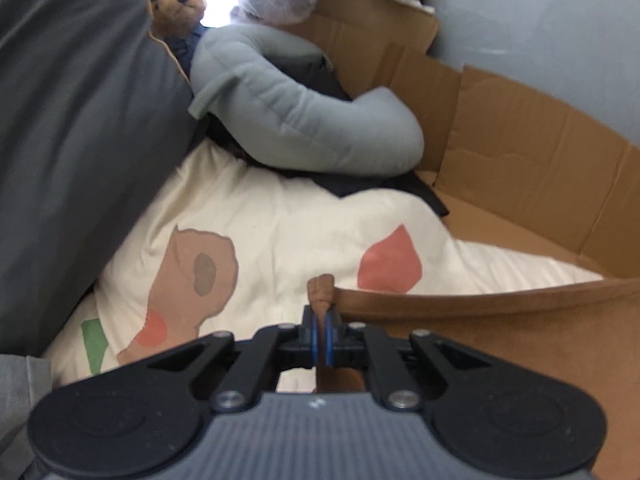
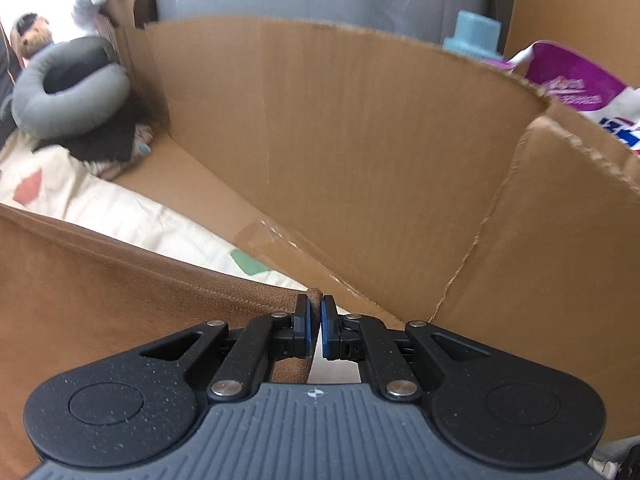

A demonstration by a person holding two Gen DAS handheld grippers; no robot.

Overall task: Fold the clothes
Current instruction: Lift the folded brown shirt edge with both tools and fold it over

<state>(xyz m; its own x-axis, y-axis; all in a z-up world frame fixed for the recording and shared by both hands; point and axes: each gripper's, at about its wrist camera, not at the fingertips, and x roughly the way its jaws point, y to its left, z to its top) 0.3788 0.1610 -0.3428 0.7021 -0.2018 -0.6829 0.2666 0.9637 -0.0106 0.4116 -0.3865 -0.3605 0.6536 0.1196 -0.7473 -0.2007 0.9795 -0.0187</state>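
Inside cardboard box (image 2: 360,140), patterned sheet (image 1: 280,232); left gripper (image 1: 320,332), right gripper (image 2: 315,330) clamped on brown garment (image 2: 100,300).

A home bedroom — printed quilt (image 1: 280,224), teddy bear (image 1: 180,4), neck pillow (image 1: 288,108), cardboard boxes (image 2: 360,140) around.

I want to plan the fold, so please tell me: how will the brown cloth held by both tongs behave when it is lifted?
The brown cloth is probably floppy: its edge sags between the left tongs and the right tongs. It seems light and thin, since each tongs pinches it nearly shut. Its matte, hemmed fabric likely will not slip easily.
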